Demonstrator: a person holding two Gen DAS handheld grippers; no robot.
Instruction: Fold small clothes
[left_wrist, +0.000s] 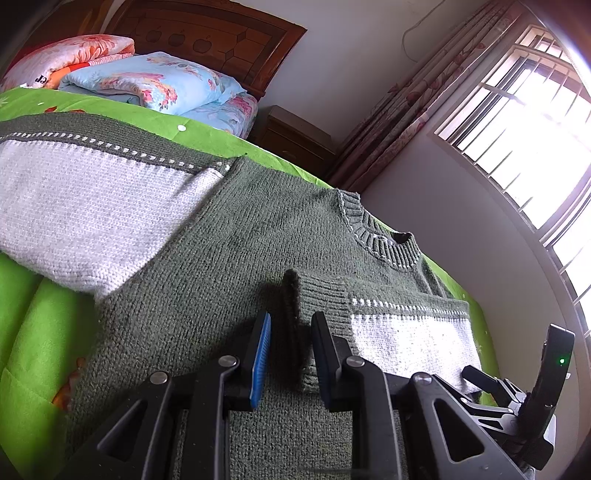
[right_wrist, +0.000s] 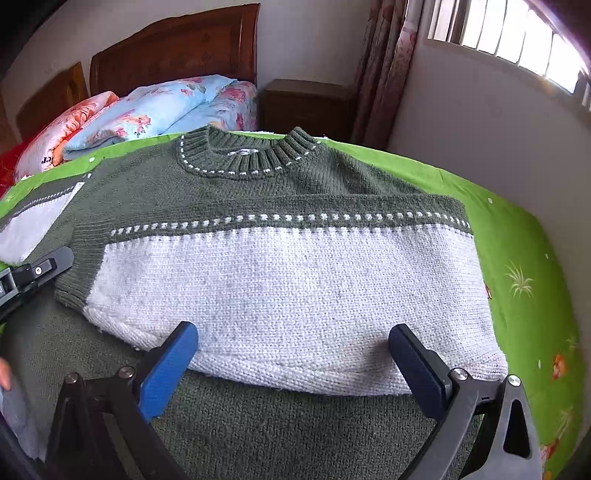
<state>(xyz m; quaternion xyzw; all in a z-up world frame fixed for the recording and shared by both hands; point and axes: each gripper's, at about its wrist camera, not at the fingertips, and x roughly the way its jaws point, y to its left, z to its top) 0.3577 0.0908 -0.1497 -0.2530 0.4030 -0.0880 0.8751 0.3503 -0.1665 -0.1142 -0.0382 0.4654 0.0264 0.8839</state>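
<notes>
A knitted sweater (right_wrist: 258, 184) is spread on the bed (right_wrist: 524, 236), one sleeve (right_wrist: 288, 295) folded across. The sleeve's cuff (left_wrist: 306, 306) is pinched in the narrow left tool (left_wrist: 290, 354); the right tool (right_wrist: 291, 365), at 6 o'clock, is held wide and empty. The soft, limp knit is best gripped at ribbed edges.

Daylight from barred window (left_wrist: 517, 122), blown-out glare; frames sharp, fisheye-bent, dark-vignetted edges.

Folded quilts (right_wrist: 155, 110) (headboard end) blocking

One knitted sweater (right_wrist: 258, 280), two claws (left_wrist: 288, 354) (right_wrist: 295, 365), two folded quilts (right_wrist: 155, 110) (right_wrist: 70, 125), one nightstand (right_wrist: 306, 107)
</notes>
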